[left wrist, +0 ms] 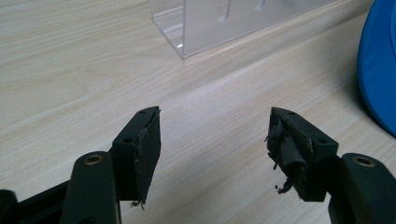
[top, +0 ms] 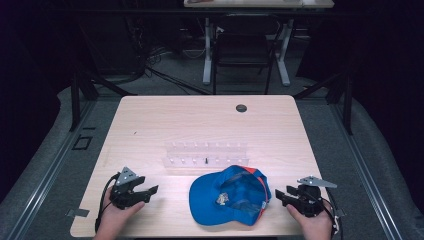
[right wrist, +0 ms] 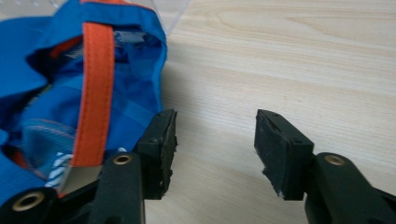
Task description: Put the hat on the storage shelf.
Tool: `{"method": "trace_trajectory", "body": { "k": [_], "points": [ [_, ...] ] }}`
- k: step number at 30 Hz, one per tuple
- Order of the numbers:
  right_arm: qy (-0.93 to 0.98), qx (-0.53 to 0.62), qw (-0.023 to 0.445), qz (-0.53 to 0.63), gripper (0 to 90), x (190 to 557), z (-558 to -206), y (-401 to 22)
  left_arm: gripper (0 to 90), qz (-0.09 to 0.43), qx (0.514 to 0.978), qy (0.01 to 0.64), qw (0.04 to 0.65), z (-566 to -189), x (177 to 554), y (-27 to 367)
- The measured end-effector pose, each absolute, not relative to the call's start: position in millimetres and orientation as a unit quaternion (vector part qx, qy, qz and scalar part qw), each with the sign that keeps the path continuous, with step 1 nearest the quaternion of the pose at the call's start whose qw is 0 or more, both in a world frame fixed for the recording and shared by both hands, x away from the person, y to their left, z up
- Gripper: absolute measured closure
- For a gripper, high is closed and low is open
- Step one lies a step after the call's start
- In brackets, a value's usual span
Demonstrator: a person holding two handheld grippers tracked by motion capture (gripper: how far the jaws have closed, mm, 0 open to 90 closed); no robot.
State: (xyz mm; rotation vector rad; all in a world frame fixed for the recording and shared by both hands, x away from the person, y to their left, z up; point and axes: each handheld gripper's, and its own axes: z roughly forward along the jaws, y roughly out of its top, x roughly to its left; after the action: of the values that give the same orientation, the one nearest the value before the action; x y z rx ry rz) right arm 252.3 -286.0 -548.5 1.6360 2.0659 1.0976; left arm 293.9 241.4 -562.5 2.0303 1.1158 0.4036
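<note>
Two grippers rest near the front edge of the wooden table [top: 150,120] with a cap between them. At the left, the left gripper [top: 150,192] has its jaws spread wide with only bare wood between them. The blue cap [top: 230,196] lies upside down, its hollow facing up, showing an orange band and a small label inside; just behind it stands a clear plastic rack [top: 206,154]. At the right, the right gripper [top: 278,195] is released too, gripping nothing, just beside the cap's edge.
</note>
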Motion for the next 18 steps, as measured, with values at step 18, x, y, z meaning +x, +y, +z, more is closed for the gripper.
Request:
{"method": "trace_trajectory", "body": {
  "k": [18],
  "points": [
    [0.713, 0.572, 0.021, 0.405, 49.9, 275, -512, -294, 42.1, 0.131, 0.806, 0.44, 0.374, -566, 293, 235]
  ]
}}
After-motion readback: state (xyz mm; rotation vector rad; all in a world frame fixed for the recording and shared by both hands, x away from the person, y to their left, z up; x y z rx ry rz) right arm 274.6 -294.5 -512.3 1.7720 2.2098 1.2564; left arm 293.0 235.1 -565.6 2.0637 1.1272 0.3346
